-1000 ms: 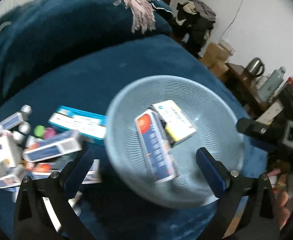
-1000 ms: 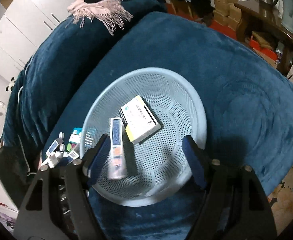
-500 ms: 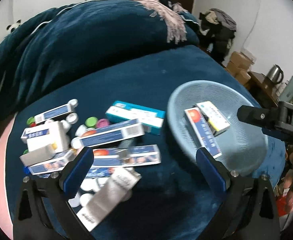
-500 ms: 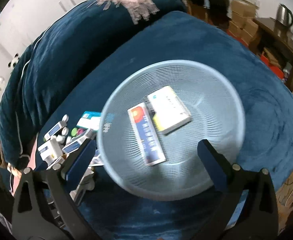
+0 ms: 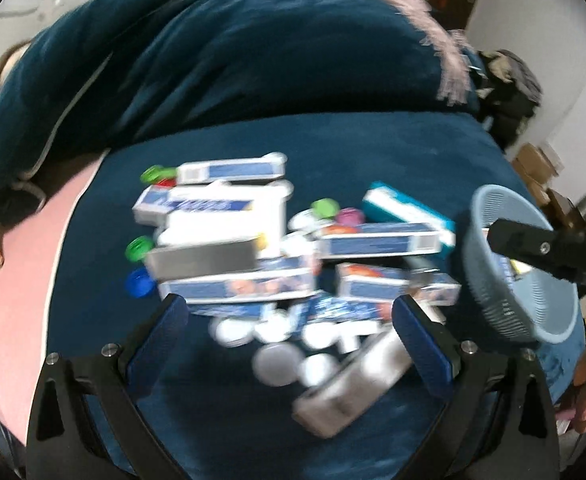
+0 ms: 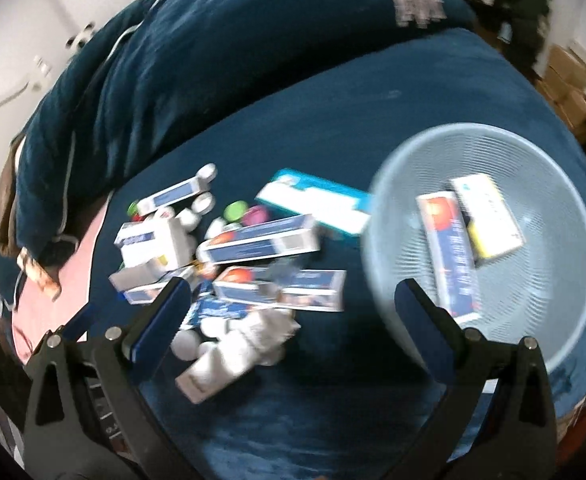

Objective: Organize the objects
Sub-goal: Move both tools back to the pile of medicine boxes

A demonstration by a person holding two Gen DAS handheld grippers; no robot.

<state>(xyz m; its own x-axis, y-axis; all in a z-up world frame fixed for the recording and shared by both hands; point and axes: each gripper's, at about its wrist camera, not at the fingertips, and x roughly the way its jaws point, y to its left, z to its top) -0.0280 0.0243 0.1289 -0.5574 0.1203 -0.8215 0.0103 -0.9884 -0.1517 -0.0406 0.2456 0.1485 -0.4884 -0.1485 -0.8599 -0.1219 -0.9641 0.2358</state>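
**Blue mesh basket half-filled, pile still waiting**

Blue velvety bedding [image 6: 373, 92] carries everything here, so we call it a bed, not a counter. Our right tongs [image 6: 289, 300] stand as far apart as they go, having just been opening, and nothing sits between the pads. Our left tongs [image 5: 289, 320] are apart too and grip nothing; both hang above the heap of boxes [image 5: 285, 248], which we read as the next source of things to sort.

The basket [image 6: 377, 216] lies to the right of the heap, just beside it, and in the left view its near rim [image 5: 477, 240] is partly hidden by the other tool. Two cartons rest flat on its floor: a red-and-blue carton [image 6: 451, 248] and a white-and-yellow carton [image 6: 489, 216], touching side by side. Their long axes run roughly parallel, from the upper left of the basket down toward the right tongs.

In the heap, the long blue-and-white boxes mostly lie flat with long axes across the frame; a teal box [image 6: 317, 204] slants toward the basket. Small round caps [image 5: 325, 208] are scattered among them. Blur hides finer detail.
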